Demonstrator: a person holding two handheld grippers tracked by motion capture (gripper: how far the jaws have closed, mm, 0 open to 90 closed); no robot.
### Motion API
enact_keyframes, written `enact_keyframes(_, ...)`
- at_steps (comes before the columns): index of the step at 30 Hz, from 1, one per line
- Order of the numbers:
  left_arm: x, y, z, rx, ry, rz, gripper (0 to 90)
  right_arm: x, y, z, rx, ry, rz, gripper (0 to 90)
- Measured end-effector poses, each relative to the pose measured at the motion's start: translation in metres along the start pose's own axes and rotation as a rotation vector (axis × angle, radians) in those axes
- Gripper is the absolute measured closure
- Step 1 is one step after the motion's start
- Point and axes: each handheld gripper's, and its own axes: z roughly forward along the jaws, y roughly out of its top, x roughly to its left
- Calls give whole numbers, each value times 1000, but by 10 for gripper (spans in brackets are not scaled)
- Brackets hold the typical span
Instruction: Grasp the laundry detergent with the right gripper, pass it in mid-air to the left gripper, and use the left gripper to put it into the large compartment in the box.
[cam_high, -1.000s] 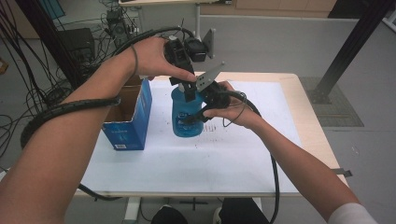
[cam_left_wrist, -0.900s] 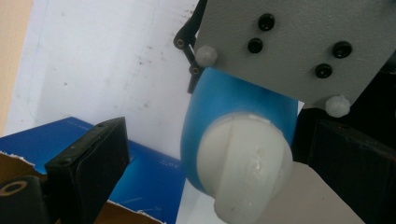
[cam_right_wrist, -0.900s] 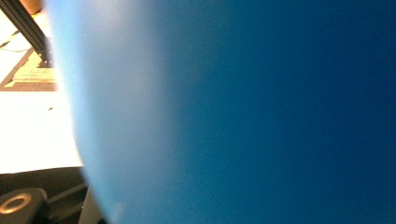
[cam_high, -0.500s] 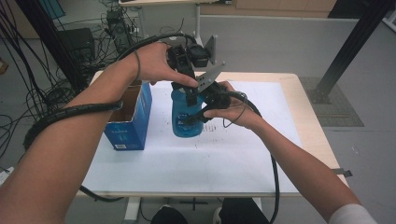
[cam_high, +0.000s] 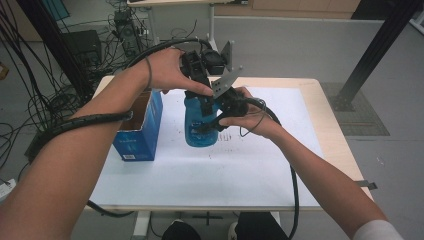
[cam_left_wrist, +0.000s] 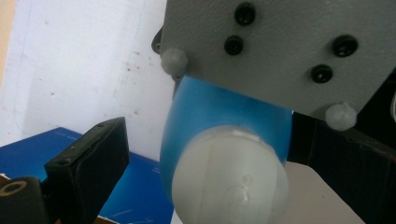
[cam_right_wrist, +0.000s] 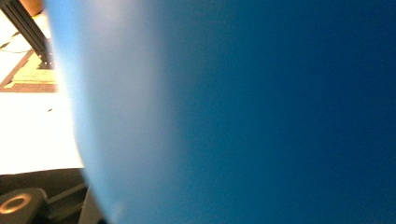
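Blue bottle (cam_high: 201, 125): upright on the white-covered tabletop (cam_high: 250, 170), just right of the blue carton (cam_high: 137, 132). Right gripper (cam_high: 212, 122): jaws clamped on the bottle's body, apparently to steady it. Left gripper (cam_high: 200, 90): poised above the white cap (cam_left_wrist: 229, 179), jaws wide, straddling the cap without pressing, likely ready to grip and twist it.

Nothing legible turned up: the blue box (cam_high: 137, 131) near the tabletop's left edge carried pale print on its front, too small to read, and the blue bottle (cam_high: 201, 125) showed dark markings, equally unreadable.
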Motion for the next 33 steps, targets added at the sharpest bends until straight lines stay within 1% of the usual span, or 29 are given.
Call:
enact_keyframes(3, 0, 0, 1, 0, 5, -3, 56, 0, 0, -1, -2, 0, 5, 436)
enact_keyframes(5, 0, 0, 0, 4, 2, 5, 56, 0, 0, -1, -2, -2, 5, 436)
enact_keyframes(6, 0, 0, 1, -3, 2, -3, 56, 0, 0, -1, -2, -4, 3, 436)
enact_keyframes(7, -1, 0, 1, 7, 7, 4, 56, 0, 0, -1, -1, -4, 4, 436)
enact_keyframes(9, -1, 0, 1, 10, 15, 7, 56, 0, 0, -1, 0, -8, 4, 436)
enact_keyframes(10, -1, 0, 0, 5, 13, -2, 56, 0, 0, -1, 0, -8, 4, 436)
enact_keyframes(12, -1, 0, 0, 12, 15, 11, 56, 0, 0, -2, -1, -8, 5, 436)
enact_keyframes(17, -2, 1, 1, 12, 15, 13, 56, 1, 0, -2, -2, -3, 9, 436)
enact_keyframes(20, -3, 1, 2, 15, 16, 10, 56, 1, 0, -2, 1, -9, 4, 436)
enact_keyframes(21, -3, 1, 2, 19, 16, 16, 56, 2, 0, -2, 0, -6, 6, 436)
enact_keyframes(25, -3, 0, 2, 31, 22, 12, 56, 2, 1, -3, -5, -10, -1, 436)
enact_keyframes(33, -5, 2, 0, 21, 27, 13, 56, 2, 1, -4, -8, -11, 0, 436)
